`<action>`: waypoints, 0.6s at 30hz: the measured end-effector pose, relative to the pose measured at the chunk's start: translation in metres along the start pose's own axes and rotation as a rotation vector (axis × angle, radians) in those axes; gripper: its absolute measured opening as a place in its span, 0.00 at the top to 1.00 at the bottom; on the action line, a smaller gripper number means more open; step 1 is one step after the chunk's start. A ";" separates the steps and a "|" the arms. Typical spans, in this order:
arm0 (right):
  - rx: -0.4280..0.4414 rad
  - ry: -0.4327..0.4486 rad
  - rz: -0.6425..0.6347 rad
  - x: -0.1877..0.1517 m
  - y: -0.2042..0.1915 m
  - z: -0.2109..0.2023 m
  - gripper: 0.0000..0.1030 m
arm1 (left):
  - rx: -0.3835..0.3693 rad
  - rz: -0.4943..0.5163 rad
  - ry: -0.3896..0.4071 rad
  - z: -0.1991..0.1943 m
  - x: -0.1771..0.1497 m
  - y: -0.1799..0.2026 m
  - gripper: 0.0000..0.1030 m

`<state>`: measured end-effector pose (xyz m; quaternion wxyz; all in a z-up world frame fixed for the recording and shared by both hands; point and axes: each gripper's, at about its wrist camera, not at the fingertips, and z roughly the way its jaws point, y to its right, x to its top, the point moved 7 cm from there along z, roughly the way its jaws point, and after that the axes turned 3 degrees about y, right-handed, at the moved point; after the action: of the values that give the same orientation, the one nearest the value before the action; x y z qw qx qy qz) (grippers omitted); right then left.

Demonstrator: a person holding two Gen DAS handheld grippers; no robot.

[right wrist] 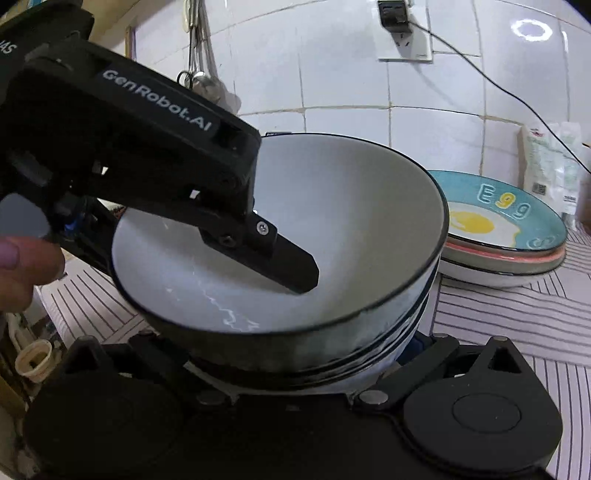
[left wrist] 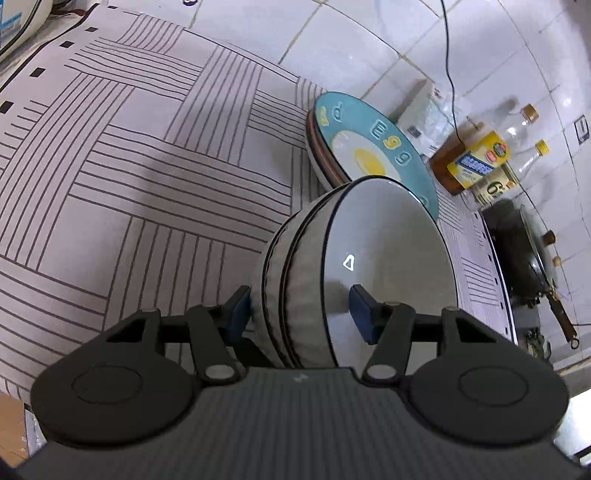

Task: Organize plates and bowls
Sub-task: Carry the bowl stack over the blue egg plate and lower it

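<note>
A stack of grey bowls (left wrist: 388, 236) with dark rims stands tilted on the striped cloth (left wrist: 147, 166). My left gripper (left wrist: 301, 314) straddles the near walls of the stack. One blue pad lies outside the stack and the other inside the top bowl, closed on the walls. In the right wrist view that finger (right wrist: 291, 262) lies against the inside of the top bowl (right wrist: 332, 206). My right gripper (right wrist: 295, 354) sits low around the base of the stack. One blue pad (right wrist: 417, 345) shows beside the wall and the other is hidden. Behind stands a plate stack topped by a teal egg plate (left wrist: 373, 147) (right wrist: 517, 210).
Oil and vinegar bottles (left wrist: 476, 162) and a black pan with a lid (left wrist: 524, 251) stand past the plates along the tiled wall. A white packet (right wrist: 550, 166) leans there. A cable hangs from the wall socket (right wrist: 402, 33). A person's thumb (right wrist: 26, 269) is at the left.
</note>
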<state>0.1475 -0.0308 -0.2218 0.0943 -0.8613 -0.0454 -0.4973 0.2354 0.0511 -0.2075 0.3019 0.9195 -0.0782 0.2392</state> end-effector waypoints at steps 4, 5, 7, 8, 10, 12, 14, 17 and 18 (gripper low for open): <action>-0.020 0.025 0.016 0.002 -0.001 -0.018 0.00 | -0.027 -0.007 -0.021 -0.006 0.002 0.009 0.46; -0.025 0.030 0.016 0.004 0.002 -0.019 0.00 | -0.030 0.000 -0.030 -0.008 0.004 0.013 0.46; -0.029 0.041 0.008 0.007 0.004 -0.027 0.00 | -0.041 0.019 -0.033 -0.011 0.008 0.020 0.46; -0.034 0.049 0.000 0.009 0.004 -0.029 0.00 | -0.049 0.027 -0.029 -0.012 0.011 0.024 0.46; -0.047 0.058 -0.023 0.016 0.006 -0.033 0.00 | -0.062 0.032 -0.018 -0.014 0.015 0.032 0.46; -0.051 0.073 -0.029 0.024 0.010 -0.037 0.00 | -0.068 0.048 -0.010 -0.015 0.020 0.041 0.46; -0.052 0.082 -0.020 0.035 0.019 -0.037 0.00 | -0.070 0.073 -0.012 -0.015 0.026 0.050 0.46; -0.058 0.079 -0.032 0.043 0.032 -0.039 0.00 | -0.088 0.075 -0.029 -0.011 0.039 0.063 0.46; -0.061 0.078 -0.046 0.047 0.035 -0.040 0.00 | -0.096 0.074 -0.035 -0.010 0.043 0.066 0.46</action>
<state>0.1435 -0.0740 -0.1655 0.0582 -0.8423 -0.0462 -0.5338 0.2503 0.0036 -0.1451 0.3352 0.9045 -0.1290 0.2301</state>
